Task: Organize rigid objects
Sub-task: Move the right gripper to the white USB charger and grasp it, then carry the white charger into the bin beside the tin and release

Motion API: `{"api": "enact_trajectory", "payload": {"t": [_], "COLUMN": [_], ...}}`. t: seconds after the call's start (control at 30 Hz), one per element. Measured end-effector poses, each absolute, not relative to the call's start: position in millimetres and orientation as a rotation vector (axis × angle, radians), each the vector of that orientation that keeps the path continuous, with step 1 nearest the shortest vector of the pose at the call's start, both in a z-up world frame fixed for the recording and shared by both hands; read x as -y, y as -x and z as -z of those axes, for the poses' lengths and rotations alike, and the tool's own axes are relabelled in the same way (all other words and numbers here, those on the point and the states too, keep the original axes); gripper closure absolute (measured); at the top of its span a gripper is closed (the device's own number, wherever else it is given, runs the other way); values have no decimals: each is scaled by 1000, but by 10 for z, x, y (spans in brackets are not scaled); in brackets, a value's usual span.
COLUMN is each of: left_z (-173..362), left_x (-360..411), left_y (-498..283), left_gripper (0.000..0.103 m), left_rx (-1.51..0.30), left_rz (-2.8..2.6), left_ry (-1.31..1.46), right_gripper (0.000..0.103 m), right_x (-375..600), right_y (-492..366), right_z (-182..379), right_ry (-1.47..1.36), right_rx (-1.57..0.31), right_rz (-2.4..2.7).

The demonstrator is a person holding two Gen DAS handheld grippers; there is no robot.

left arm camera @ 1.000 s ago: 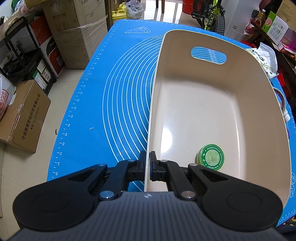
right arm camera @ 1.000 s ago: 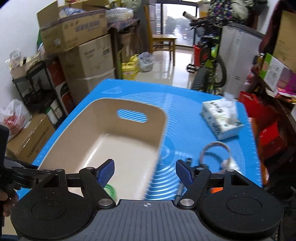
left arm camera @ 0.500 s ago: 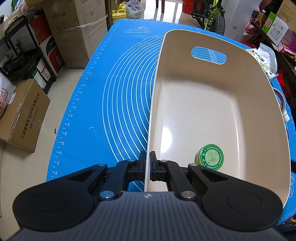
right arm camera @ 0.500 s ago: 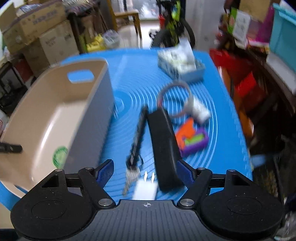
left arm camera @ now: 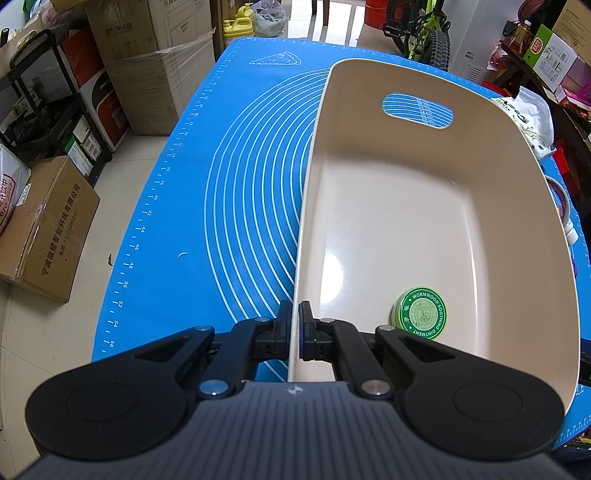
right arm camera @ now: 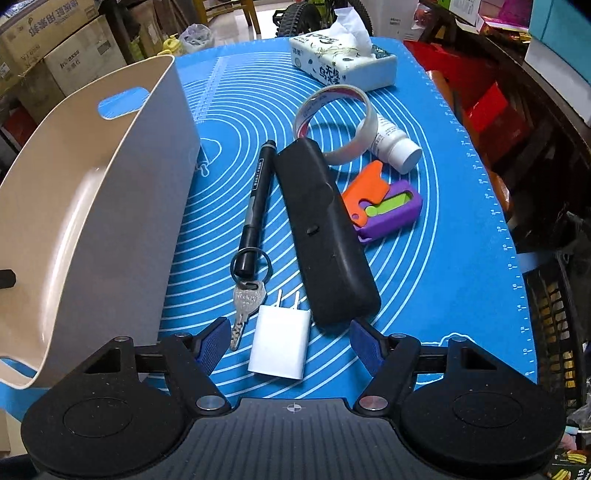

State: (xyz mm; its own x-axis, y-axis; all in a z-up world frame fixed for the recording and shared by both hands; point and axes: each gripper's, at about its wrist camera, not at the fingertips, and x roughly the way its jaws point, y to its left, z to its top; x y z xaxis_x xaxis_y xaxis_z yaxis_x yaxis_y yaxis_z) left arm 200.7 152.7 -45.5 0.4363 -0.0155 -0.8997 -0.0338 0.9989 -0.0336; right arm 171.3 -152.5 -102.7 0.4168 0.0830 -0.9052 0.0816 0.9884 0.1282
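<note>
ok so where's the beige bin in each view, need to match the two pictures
Left wrist view: the beige bin fills the centre and right, its near wall clamped by the left gripper.
Right wrist view: the beige bin runs down the left edge, seen from outside its right wall.
Shared landmark: the handle cutout in the bin's far wall, with the blue mat showing through.

Cluttered home storeroom, probably, stacked cartons (left arm camera: 155,74), bicycle (left arm camera: 424,33)
</note>
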Motion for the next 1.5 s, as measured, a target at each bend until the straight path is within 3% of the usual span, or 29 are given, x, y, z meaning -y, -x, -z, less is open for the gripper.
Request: {"api": "enact_trajectory", "payload": {"t": [0.47, 0.57, 0.63, 0.73, 1.5], "left_z": [459, 461, 461, 462, 472], "left_x": [-1522, -1522, -1524, -1526, -1522], "left_y": [-2009, -2006, -2006, -2007, -2008], "left_gripper": [98, 98, 98, 98, 98], "left_rx": [-1120, -1120, -1120, -1120, -1123], "left_rz": [-10, -10, -10, -10, -12], "left_ry": [52, 53, 53, 53, 48], "right_gripper": [35, 46, 47, 60, 60], "right_x": [1466, 1432, 1435, 1449, 1556], "right_y": [-1797, -1778, -1767, -1755, -1561], "right_z": [1246, 1242, 1236, 1230, 835], "right_ry": [-186, -161, -156, -158, -201], "right_rx": [-1215, -1209, -1203, -1196, -1061], "right_rz": [25, 29, 30, 15, -37]}}
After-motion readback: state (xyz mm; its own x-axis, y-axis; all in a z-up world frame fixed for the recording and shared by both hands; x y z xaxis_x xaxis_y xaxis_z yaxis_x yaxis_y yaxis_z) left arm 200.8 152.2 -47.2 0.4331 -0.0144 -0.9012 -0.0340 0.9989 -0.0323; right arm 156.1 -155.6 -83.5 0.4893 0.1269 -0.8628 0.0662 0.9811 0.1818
